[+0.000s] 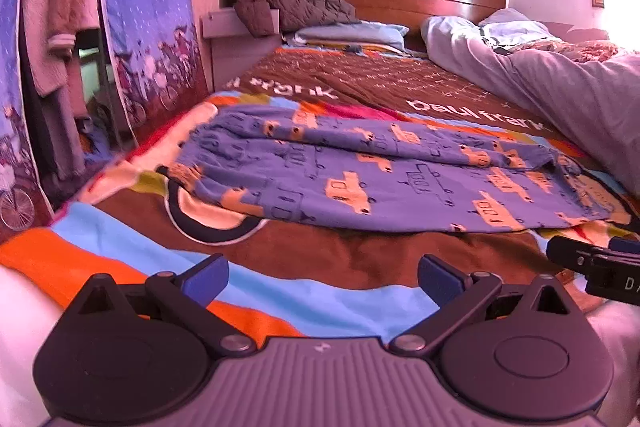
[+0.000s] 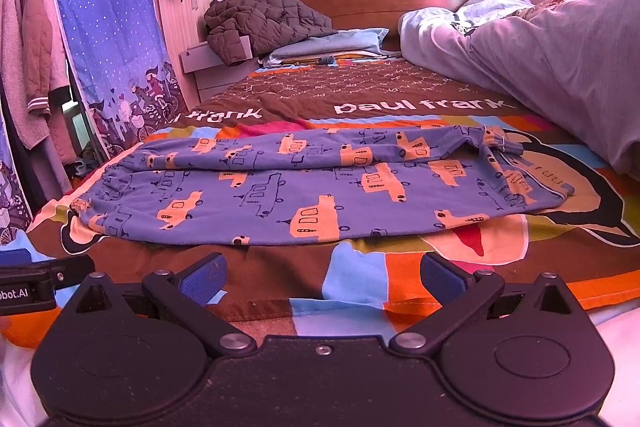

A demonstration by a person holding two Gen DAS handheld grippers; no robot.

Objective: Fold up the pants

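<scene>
As the left wrist view looked low across the bed, the pants (image 1: 360, 175) lay spread sideways on the colourful bedspread (image 1: 280, 279), blue cloth printed with orange cars, apparently laid leg over leg with one long fold line running along the top. The left gripper (image 1: 322, 277) hung over the near edge of the bed with its blue pads wide apart and nothing between them, and the tip of the right gripper (image 1: 592, 259) showed at the right margin, well short of the cloth. From the right wrist view, the pants (image 2: 320, 187) stretched from a gathered, elastic-looking end at the left to a rumpled end at the right, where the upper layer was bunched. The right gripper (image 2: 322, 277) was likewise spread wide and empty, just in front of the near hem. Thin and limp, the fabric looked light, likely to sag and drag other layers with it, so a pinch through all layers at both ends, kept taut between the hands, seemed soundest. A grey duvet (image 2: 560, 59) lay heaped beside the cloth, apart from it.
</scene>
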